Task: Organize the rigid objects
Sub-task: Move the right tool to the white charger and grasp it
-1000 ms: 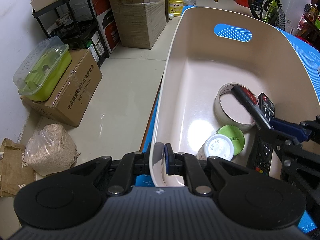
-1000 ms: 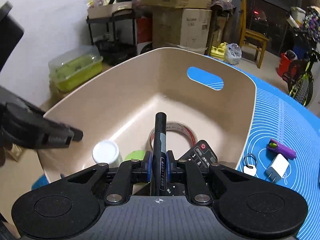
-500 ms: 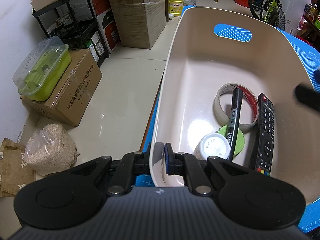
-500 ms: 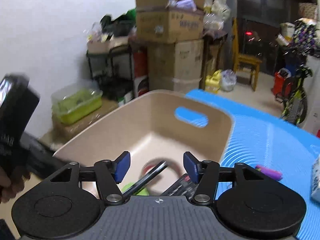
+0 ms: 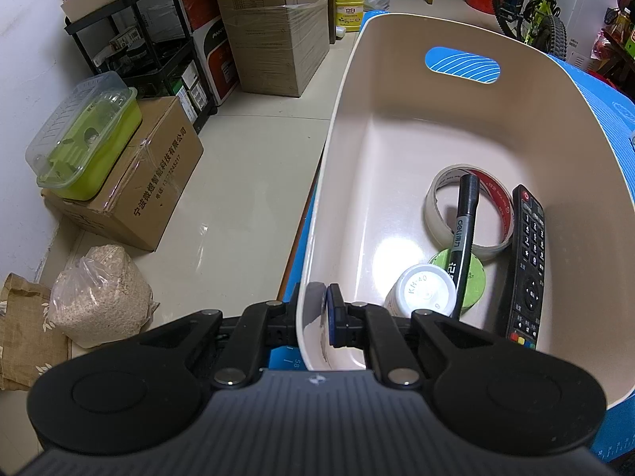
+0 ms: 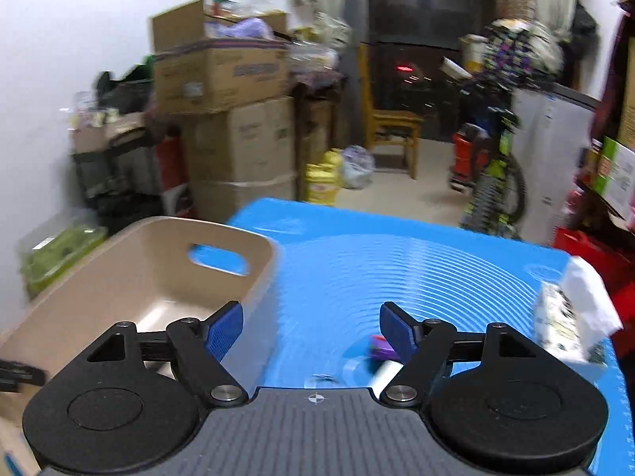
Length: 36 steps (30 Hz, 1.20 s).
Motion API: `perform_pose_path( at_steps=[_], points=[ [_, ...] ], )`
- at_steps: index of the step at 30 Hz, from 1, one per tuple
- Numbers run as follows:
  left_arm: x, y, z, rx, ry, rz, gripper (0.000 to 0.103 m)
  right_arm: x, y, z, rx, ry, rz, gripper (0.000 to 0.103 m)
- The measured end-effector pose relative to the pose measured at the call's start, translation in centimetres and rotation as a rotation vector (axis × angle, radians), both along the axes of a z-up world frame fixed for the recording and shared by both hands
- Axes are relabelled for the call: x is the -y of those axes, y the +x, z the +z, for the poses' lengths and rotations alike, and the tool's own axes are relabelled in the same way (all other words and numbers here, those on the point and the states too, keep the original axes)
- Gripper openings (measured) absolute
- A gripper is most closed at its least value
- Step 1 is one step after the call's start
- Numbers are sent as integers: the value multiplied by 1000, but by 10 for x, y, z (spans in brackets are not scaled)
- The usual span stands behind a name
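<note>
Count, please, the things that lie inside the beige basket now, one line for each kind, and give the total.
In the basket, left wrist view:
Tape roll: 1
Black marker: 1
Remote control: 1
White-capped bottle: 1
Green round lid or tin: 1
Total: 5

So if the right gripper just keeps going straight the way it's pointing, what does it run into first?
Probably the blue mat. The right gripper is open and empty, aimed past the beige bin on its left; the purple item sits by its right finger. Blur makes depth uncertain.
</note>
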<state>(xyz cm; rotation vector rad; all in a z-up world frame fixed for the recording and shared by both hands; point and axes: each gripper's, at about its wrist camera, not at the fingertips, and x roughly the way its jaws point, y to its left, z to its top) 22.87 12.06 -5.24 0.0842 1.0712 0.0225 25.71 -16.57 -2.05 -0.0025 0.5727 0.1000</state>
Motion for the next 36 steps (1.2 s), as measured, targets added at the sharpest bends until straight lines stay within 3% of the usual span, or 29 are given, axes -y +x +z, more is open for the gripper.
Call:
perform_pose_path(
  at_steps=[6,12,24,28,31,36],
  points=[
    [0,0,-1,0,-2,-2,12,37,27,-45,-93,-25,-106,80],
    [-1,-1,-1,0,-3,-4,12,57,35,-88,-135,-26,-142,80],
    [0,0,-2,-1,2,-6,12,50,49,-121,-174,26,-175,79],
    [2,0,-2,-1,1,-8,12,46,53,-124,-173,19,-193,72],
    [2,0,-2,-1,0,-7,12,44,52,-125,-167,14,-170,56],
    [2,1,-2,-1,-4,-6,12,36,49,-121,-168,-34,-169,45]
  ],
)
